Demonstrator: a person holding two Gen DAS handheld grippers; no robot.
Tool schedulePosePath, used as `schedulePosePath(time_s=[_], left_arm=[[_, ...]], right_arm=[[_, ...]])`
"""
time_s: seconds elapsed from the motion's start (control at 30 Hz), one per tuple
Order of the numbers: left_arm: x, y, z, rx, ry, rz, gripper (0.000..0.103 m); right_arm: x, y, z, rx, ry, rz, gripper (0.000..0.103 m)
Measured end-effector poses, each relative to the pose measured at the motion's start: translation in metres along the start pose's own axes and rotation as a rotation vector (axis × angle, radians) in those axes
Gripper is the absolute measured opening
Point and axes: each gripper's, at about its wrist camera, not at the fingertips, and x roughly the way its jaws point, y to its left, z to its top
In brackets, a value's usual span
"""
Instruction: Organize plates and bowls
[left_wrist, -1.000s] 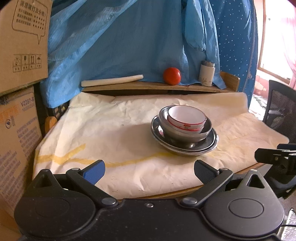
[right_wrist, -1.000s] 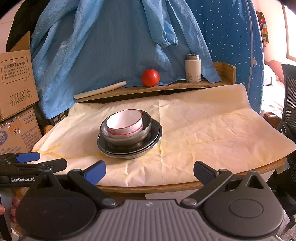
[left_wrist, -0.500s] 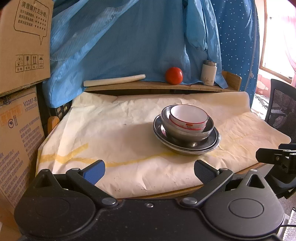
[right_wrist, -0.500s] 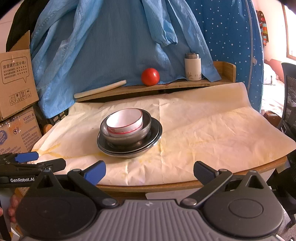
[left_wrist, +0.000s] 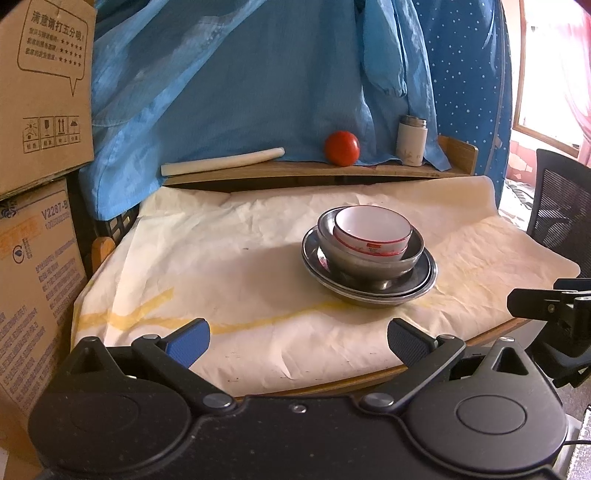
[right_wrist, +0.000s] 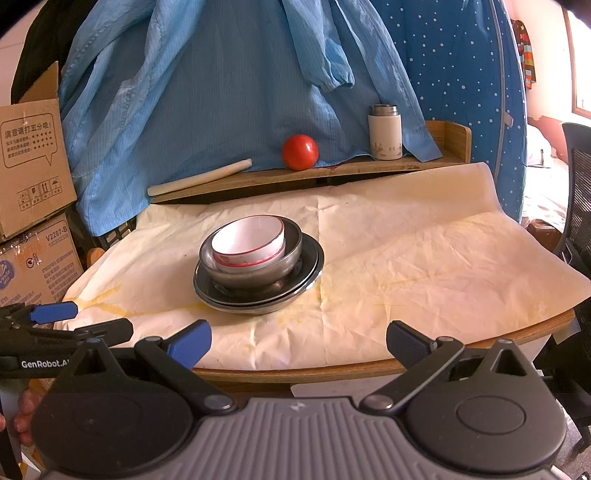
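Observation:
A white bowl with a red rim band sits inside a steel bowl, which stands on stacked steel plates on the paper-covered table. My left gripper is open and empty at the table's front edge, left of the stack; it also shows in the right wrist view. My right gripper is open and empty at the front edge, right of the stack; it also shows in the left wrist view.
A shelf at the back holds a red tomato, a white flask and a white rod. Cardboard boxes stand at the left, a black mesh chair at the right. Blue cloth hangs behind.
The left gripper's view has shifted slightly, so the stack sits a little further right and lower. The right gripper has barely moved. Both grippers stay open.

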Motion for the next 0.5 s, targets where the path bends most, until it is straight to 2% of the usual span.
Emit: schedulePosePath(time_s=[0.5], left_arm=[[0.0055, 0.0022, 0.0001, -0.014, 0.011, -0.009, 0.102]], right_arm=[[0.0052, -0.0006, 0.0022, 0.006, 0.015, 0.003, 0.103]])
